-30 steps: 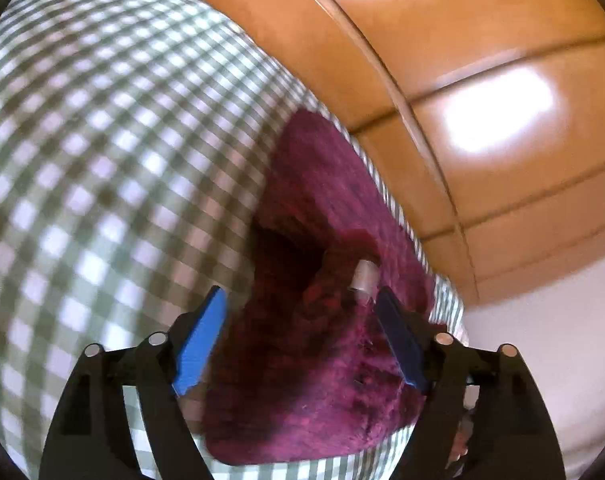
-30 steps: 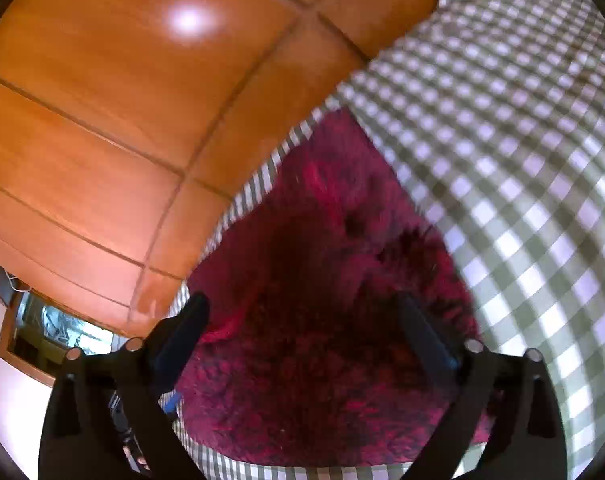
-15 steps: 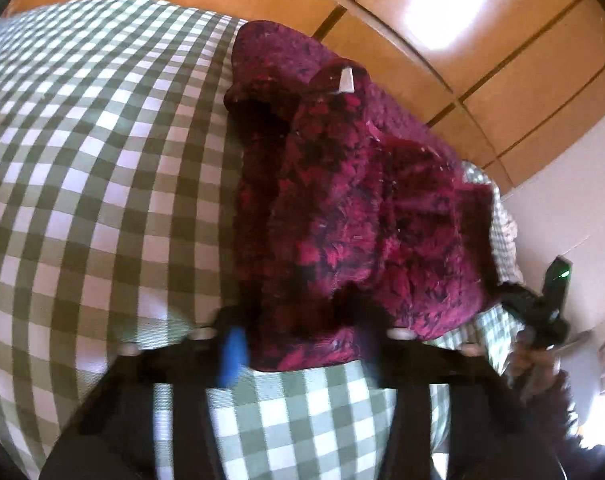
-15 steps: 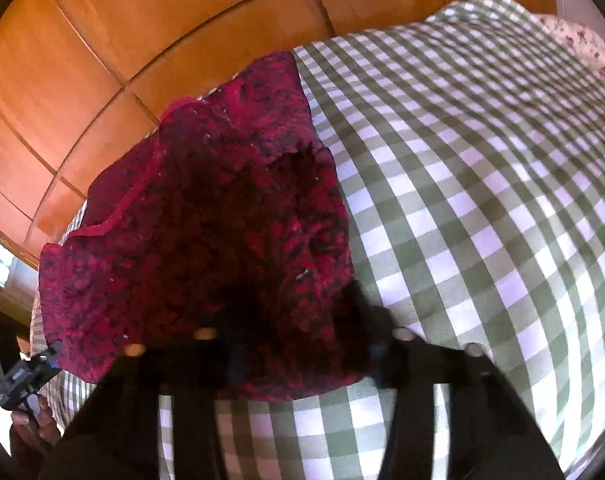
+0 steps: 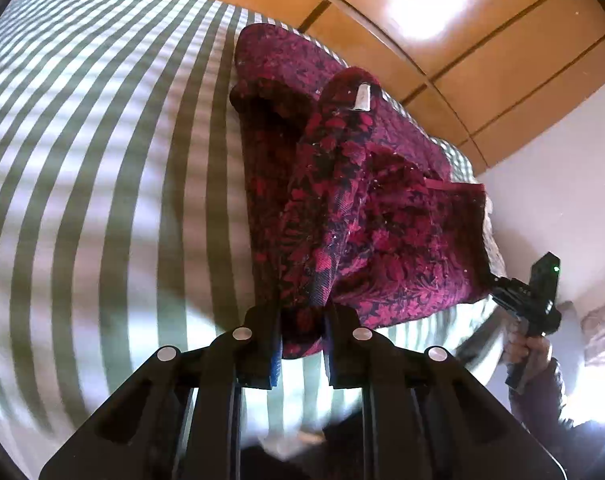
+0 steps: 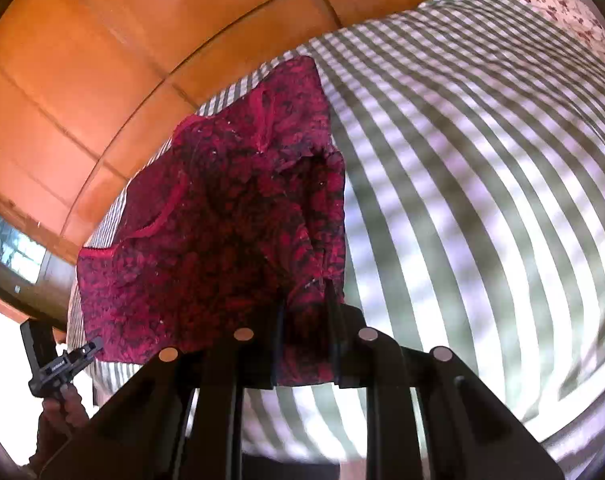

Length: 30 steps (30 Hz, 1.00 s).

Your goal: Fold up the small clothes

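Handheld gripper units: matte black linkage frames with blue finger pads.
The left gripper (image 5: 301, 340) has two black fingers with blue pads (image 5: 274, 364) on their inner faces and four round silver pivot pins (image 5: 242, 333) across angular link arms. The right gripper (image 6: 304, 344) has the same black frame and silver pins (image 6: 244, 334). In the left wrist view it shows a small green light (image 5: 556, 269) and a dark patterned sleeve (image 5: 550, 384) below.

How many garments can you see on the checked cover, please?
1: a dark red garment by the cover's edge beside the wooden floor, its near edge pinched in both hand-held grippers, left and right. Others may lie outside view.
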Motion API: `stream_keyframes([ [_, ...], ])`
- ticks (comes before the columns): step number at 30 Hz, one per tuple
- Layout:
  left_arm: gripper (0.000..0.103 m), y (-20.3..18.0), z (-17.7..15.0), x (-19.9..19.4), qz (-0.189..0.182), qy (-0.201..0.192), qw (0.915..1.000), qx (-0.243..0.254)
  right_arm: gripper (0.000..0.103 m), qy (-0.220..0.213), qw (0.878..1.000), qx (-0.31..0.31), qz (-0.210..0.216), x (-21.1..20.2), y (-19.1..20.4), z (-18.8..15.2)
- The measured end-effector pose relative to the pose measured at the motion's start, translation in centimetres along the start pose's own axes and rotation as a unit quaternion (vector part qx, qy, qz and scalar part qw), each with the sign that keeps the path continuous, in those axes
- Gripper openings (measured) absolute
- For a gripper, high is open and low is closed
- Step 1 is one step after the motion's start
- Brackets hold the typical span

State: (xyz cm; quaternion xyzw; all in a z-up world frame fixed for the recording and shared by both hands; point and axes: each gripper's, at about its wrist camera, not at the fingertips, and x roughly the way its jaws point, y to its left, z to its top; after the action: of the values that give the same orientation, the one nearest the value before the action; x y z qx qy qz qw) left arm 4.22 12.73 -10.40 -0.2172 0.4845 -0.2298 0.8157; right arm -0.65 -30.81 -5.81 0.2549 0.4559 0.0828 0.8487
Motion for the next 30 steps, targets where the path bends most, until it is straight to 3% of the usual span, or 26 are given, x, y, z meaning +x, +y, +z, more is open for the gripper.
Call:
stream_keyframes([
  [3, 0.015, 0.2, -2.7, -1.7, 0.001, 0.008, 1.0, -0.004, 0.016, 0.024, 1.0, -0.016, -0.003, -1.3, 0.0, -2.4],
  [6, 0.016, 0.1, -3.3, -2.9, 0.013, 0.007, 0.9999, -0.005, 0.016, 0.044, 0.998, -0.041, -0.01, -1.8, 0.8, -3.4],
  [8, 0.021, -0.2, -2.7, -3.8, 0.031, -0.005, 0.9995, 0.005, 0.028, 0.037, 0.998, -0.054, -0.024, -2.0, 1.6, -2.9],
  [9, 0.036, -0.3, -2.1, -4.0, 0.036, -0.011, 0.9993, 0.009, 0.033, 0.025, 0.997, -0.059, -0.029, -2.2, 2.0, -2.3],
  [10, 0.059, -0.6, -1.5, -4.4, 0.047, -0.024, 0.9985, 0.014, 0.048, 0.013, 0.997, -0.064, -0.031, -2.4, 2.7, -1.8],
  [11, 0.067, -0.9, -0.9, -4.9, 0.057, -0.041, 0.9973, 0.021, 0.057, 0.0, 0.997, -0.071, -0.034, -2.6, 3.3, -1.4],
  [12, 0.071, -1.1, -0.3, -5.1, 0.059, -0.054, 0.9964, 0.026, 0.059, -0.02, 0.995, -0.086, -0.045, -2.8, 4.4, -0.8],
  [17, 0.071, -2.6, 2.7, -5.1, 0.051, -0.077, 0.994, 0.058, 0.061, -0.076, 0.98, -0.156, -0.096, -1.9, 8.4, 1.1],
  [21, 0.071, -3.3, 4.3, -2.6, 0.048, -0.064, 0.9945, 0.067, 0.059, -0.071, 0.971, -0.191, -0.126, 0.8, 10.4, 1.9],
  [23, 0.067, -3.3, 4.6, -1.3, 0.038, -0.05, 0.9958, 0.066, 0.047, -0.058, 0.966, -0.209, -0.143, 2.1, 10.1, 2.1],
  [24, 0.051, -3.6, 4.7, -0.7, 0.033, -0.043, 0.9961, 0.07, 0.04, -0.05, 0.965, -0.213, -0.148, 2.6, 10.0, 2.0],
  [25, 0.033, -3.7, 4.8, 0.1, 0.043, -0.035, 0.9956, 0.076, 0.025, -0.044, 0.964, -0.214, -0.153, 3.2, 9.7, 2.1],
  [27, 0.016, -4.1, 4.6, 0.4, 0.05, -0.036, 0.9939, 0.092, 0.019, -0.042, 0.964, -0.214, -0.151, 2.8, 9.7, 1.6],
  [30, 0.013, -4.4, 3.9, -1.2, 0.047, -0.06, 0.9916, 0.104, 0.016, -0.05, 0.967, -0.211, -0.133, 0.8, 9.9, 1.0],
])
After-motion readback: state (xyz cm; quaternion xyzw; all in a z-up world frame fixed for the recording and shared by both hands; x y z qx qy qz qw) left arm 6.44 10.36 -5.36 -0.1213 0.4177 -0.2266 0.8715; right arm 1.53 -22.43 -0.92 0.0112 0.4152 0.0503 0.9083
